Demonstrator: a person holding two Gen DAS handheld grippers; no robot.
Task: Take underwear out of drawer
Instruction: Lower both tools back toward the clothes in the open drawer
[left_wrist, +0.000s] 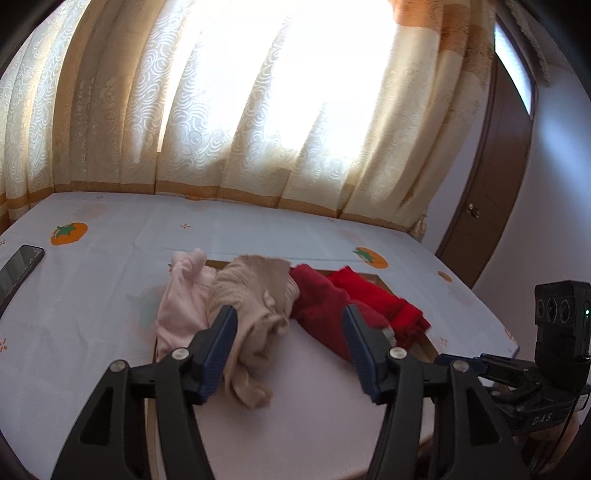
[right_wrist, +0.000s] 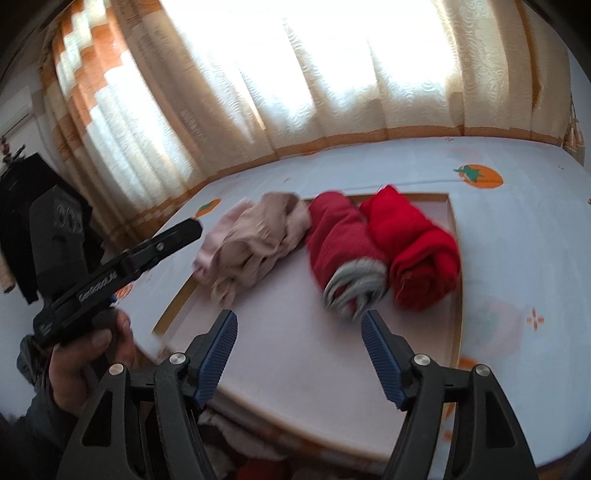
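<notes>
- Four rolled pieces of underwear lie in a row on a pale board edged in wood (left_wrist: 428, 349) that sits on the bed (left_wrist: 92, 295): a pink roll (left_wrist: 181, 306), a beige roll (left_wrist: 251, 314), a dark red roll (right_wrist: 341, 243) and a bright red roll (right_wrist: 413, 247). Side by side they are easy to reach singly.
- Whether this board is the drawer's own floor or a top above it cannot be told; a heap of cloth (right_wrist: 236, 443) shows below its near edge in the right wrist view, perhaps the drawer's contents.
- The left tool (left_wrist: 290, 325) is released, with its blue pads apart and nothing between them, just short of the beige roll's near end.
- The right tool (right_wrist: 299, 328) is likewise released and empty, close before the dark red roll's grey end (right_wrist: 354, 288).
- A hand (right_wrist: 85, 354) carries the left tool in from the side.
- Both tools spread wide probably suits soft, bulky rolls, which need open pads.
- A phone (left_wrist: 18, 269) lies well apart on the sheet, clear of the work.
</notes>
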